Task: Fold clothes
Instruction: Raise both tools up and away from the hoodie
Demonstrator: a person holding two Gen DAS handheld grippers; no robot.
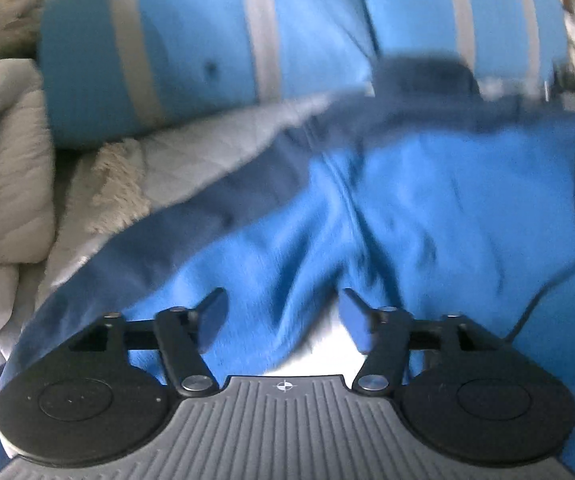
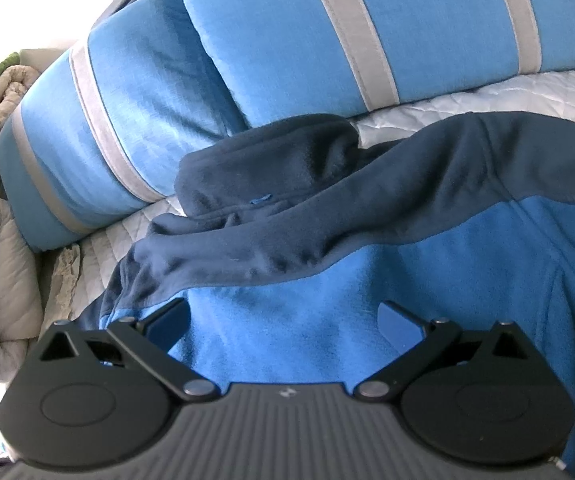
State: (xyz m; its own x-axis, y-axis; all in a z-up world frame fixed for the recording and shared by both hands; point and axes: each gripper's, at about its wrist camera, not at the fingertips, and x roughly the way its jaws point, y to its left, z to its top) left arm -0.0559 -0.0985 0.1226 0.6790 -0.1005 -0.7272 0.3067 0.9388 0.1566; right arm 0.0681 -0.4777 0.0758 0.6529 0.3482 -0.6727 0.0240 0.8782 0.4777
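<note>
Left tool (image 1: pixel 283 312): jaws spread, nothing pinched. Blue fleece lies under and between the 2 pads without being pressed; this view is smeared by motion blur.

Right tool (image 2: pixel 283 322): jaws spread wide, nothing pinched; pads hang over the blue body panel of the garment.

Item 1, fleece jacket (image 2: pixel 367 288): the task's thing. Bright blue body with navy upper panels, lying on the bed directly beneath and ahead of both tools. A navy sleeve (image 2: pixel 247 248) lies folded across the body just beyond the right tool, running from right to left. The navy collar (image 2: pixel 271 168) is bunched up past the sleeve. In the left wrist view the navy band runs diagonally ahead and to the left of the tool.

Item 2, quilted bedspread (image 2: pixel 487 96): pale grey, exposed beyond the jacket's far edge and along its left edge. This is the only bare strip around the garment.

Item 3, 2 striped pillows (image 2: pixel 367 20): light blue with grey bands, lying across the far side. The nearer 1 comes close to or touches the collar, closing off room beyond the jacket.

Item 4, puffy grey comforter (image 1: pixel 3 160): heaped far left of both tools, past the bed edge.

Item 5, beige shaggy fabric (image 1: pixel 115 184): between comforter and jacket, left of the left tool.

Item 6, dark cord (image 1: pixel 567 272): curves over the fleece, right of the left tool.
</note>
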